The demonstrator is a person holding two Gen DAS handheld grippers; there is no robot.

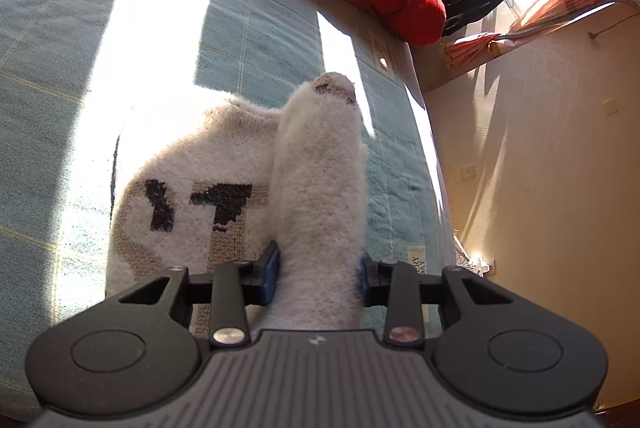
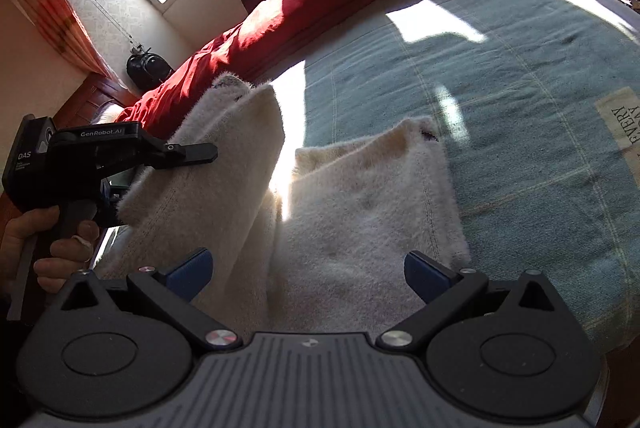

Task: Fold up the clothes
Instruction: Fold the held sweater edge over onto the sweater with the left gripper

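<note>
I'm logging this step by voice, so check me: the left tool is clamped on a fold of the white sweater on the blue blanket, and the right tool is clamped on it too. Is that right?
Not quite. The right tool is open, its blue fingers spread above the white sweater, as the right wrist view shows. The rest holds: the left tool is clamped on a raised fold, over the blue blanket.

right gripper (image 2: pixel 308 274): jaws spread, nothing between them | below: white knit sweater (image 2: pixel 360 212) flat on bed | left: raised sweater fold pinched in left gripper (image 1: pixel 318 270), blocks that side | right: bare teal blanket (image 2: pixel 520 76), free passage | far edge: red duvet (image 2: pixel 320 0) ridge bounds bed
</note>
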